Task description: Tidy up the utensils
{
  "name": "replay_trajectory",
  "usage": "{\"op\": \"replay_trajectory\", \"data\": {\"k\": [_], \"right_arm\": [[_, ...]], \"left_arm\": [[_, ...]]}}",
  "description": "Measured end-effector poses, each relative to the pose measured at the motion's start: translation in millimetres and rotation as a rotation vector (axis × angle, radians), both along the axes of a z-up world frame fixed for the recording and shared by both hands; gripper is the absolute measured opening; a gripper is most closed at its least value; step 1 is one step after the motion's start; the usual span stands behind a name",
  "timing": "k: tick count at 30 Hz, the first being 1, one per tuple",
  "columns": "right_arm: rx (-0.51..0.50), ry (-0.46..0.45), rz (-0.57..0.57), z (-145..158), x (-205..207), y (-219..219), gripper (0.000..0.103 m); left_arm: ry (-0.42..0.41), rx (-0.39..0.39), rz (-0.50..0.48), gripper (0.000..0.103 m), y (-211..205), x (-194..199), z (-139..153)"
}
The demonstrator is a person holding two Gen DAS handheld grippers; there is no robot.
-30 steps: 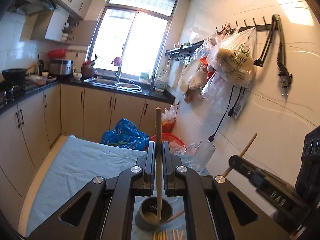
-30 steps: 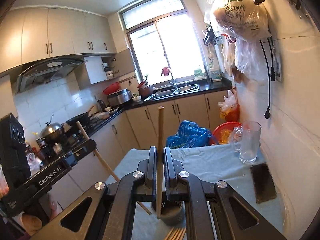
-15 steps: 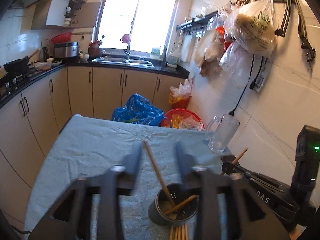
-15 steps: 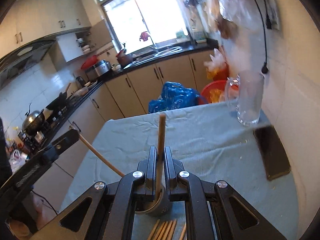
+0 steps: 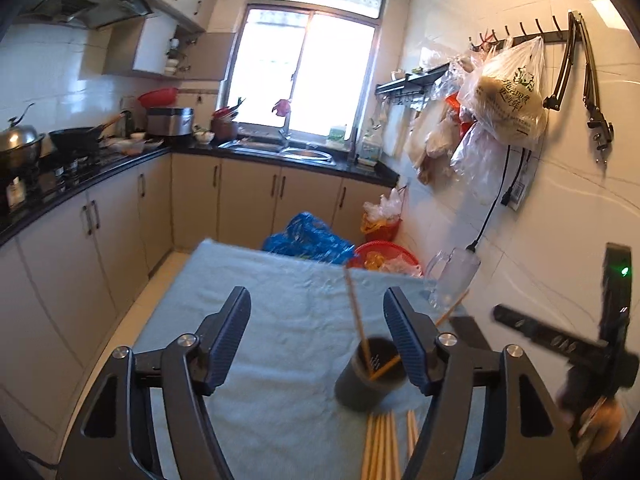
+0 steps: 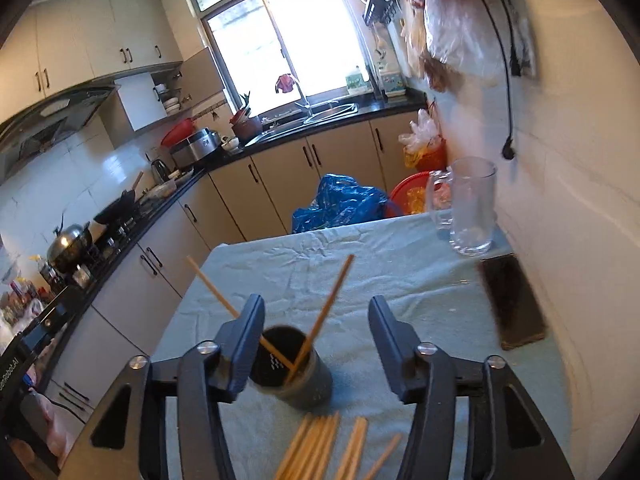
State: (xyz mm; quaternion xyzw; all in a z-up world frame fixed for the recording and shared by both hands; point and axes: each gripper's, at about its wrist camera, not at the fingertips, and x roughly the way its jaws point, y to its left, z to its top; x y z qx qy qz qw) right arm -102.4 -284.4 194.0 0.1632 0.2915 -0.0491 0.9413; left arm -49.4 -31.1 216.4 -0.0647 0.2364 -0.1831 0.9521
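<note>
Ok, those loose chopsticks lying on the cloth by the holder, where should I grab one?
Take the outermost chopstick near mid-length, coming from above with the jaws across its width. It lies flat on the cloth, apart from the bundle, leaving finger room either side.

I note the loose chopsticks [image 6: 320,446] run off the bottom edge; the phone [image 6: 514,304] at the table's right edge is motion-blurred.
</note>
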Motion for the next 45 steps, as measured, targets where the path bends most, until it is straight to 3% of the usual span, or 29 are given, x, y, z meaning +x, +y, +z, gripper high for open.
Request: {"op": "replay_trajectory", "data": {"k": [5, 10, 11, 13, 16, 18, 21, 24, 27, 31, 38, 41, 43, 45], "right_arm": [[-0.093, 0.099, 0.019, -19, -45, 3, 0.075], [-0.034, 0.279, 0.037, -88, -72, -6, 0.075], [-0.022, 0.307, 0.041, -101, -74, -7, 0.073], [0.012, 0.373, 0.054, -133, -76, -6, 0.057], [0.064, 0.412, 0.055, -162, -77, -9, 0.054], [0.092, 0.426, 0.048, -177, -77, -10, 0.054], [0.115, 0.423, 0.039, -187, -75, -11, 0.054], [0.125, 0.404, 0.037, -185, -75, -13, 0.054], [0.118, 0.398, 0.039, -186, -73, -15, 0.054], [0.113, 0.389, 0.046, -186, -71, -11, 0.054], [0.111, 0.375, 0.04, -187, -67, -9, 0.054], [0.107, 0.373, 0.039, -187, -67, -8, 0.054], [0.105, 0.373, 0.036, -187, -67, -8, 0.054], [0.097, 0.381, 0.036, -187, -65, -7, 0.054]], "left_arm": [[0.061, 0.041, 0.008, 0.069, 19, -35, -39], [0.178, 0.067, -0.071, 0.069, 7, -48, -92], [0.206, 0.071, -0.109, 0.069, -2, -48, -104], [0.238, 0.094, -0.17, 0.069, -18, -48, -120], [0.28, 0.162, -0.275, 0.067, -51, -47, -145], [0.307, 0.222, -0.324, 0.059, -73, -45, -161], [0.354, 0.274, -0.368, 0.041, -92, -38, -179], [0.387, 0.276, -0.367, 0.035, -99, -29, -191], [0.423, 0.268, -0.36, 0.022, -104, -19, -199], [0.446, 0.222, -0.336, 0.021, -97, -9, -203], [0.438, 0.252, -0.342, 0.02, -103, -5, -205], [0.416, 0.318, -0.323, 0.018, -115, -4, -209], [0.425, 0.348, -0.32, 0.008, -117, -4, -210], [0.429, 0.369, -0.305, 0.007, -120, 0, -209]]}}
